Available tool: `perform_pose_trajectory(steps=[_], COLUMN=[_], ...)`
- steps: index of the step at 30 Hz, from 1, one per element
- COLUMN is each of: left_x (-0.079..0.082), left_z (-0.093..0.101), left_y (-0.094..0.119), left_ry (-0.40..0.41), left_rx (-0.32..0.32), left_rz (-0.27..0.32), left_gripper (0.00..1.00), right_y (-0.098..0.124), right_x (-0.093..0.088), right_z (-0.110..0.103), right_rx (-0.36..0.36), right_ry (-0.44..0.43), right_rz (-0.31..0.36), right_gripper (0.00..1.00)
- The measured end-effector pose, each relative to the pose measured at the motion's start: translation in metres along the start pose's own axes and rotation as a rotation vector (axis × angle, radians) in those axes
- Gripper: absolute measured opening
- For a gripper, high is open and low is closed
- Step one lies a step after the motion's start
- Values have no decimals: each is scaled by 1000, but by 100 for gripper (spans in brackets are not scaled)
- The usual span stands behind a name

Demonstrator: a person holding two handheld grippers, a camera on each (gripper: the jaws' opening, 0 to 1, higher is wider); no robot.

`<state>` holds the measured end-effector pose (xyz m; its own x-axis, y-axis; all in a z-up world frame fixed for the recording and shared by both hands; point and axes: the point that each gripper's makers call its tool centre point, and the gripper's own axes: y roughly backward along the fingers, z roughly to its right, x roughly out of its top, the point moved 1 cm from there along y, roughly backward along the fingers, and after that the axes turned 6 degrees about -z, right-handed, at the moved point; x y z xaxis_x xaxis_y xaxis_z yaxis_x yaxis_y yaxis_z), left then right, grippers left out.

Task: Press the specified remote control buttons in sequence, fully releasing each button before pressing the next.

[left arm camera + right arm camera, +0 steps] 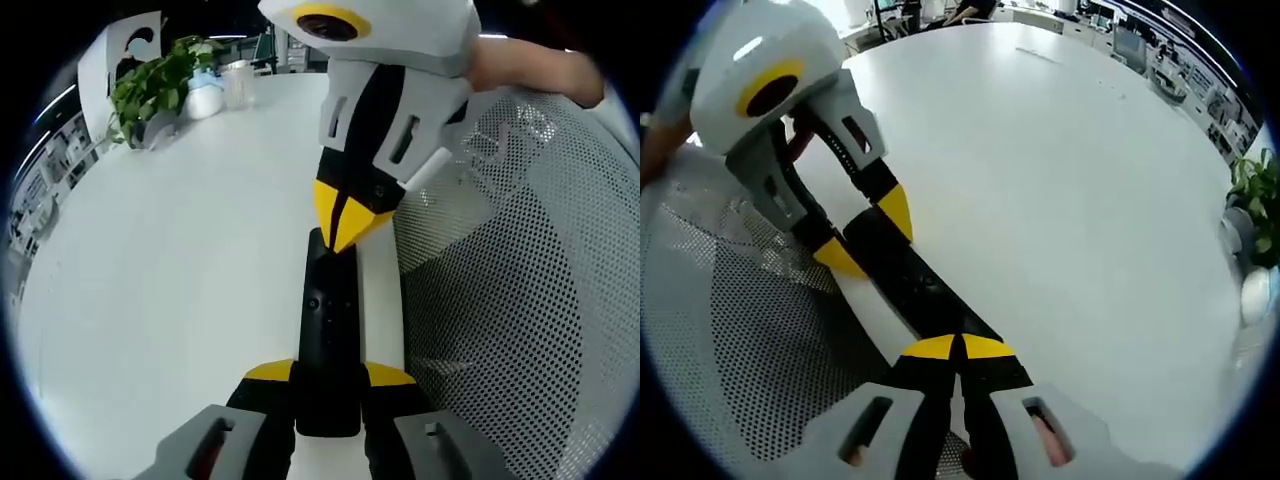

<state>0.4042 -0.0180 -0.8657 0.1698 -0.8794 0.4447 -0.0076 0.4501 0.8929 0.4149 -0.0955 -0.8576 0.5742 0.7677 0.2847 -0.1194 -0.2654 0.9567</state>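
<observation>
I see the remote control [328, 330] lying on the white table [180, 300] at its edge, beside a mesh chair back [520, 300], its long axis running straight from my left gripper [328, 375] toward my right gripper [347, 222]. My left gripper pinches the remote's near end between its jaws. My right gripper's jaws are pressed together into one point, set down on the far end; it's the nearer one for pressing.
</observation>
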Motion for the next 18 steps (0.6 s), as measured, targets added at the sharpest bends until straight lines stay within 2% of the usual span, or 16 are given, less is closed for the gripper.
perform_pose_trajectory(steps=[6,8,18], left_x=[0,0,0], left_z=[1,1,0], left_y=[0,0,0], left_ry=[4,4,2], left_rx=[0,2,3], left_rz=[5,7,8], left_gripper=[24,24,24], right_y=[0,-1,-1], right_x=[1,3,6], right_z=[-2,-6,-8], right_rx=[-1,19,10], right_ry=[19,19,57], right_rz=[4,8,16], right_gripper=[0,0,0])
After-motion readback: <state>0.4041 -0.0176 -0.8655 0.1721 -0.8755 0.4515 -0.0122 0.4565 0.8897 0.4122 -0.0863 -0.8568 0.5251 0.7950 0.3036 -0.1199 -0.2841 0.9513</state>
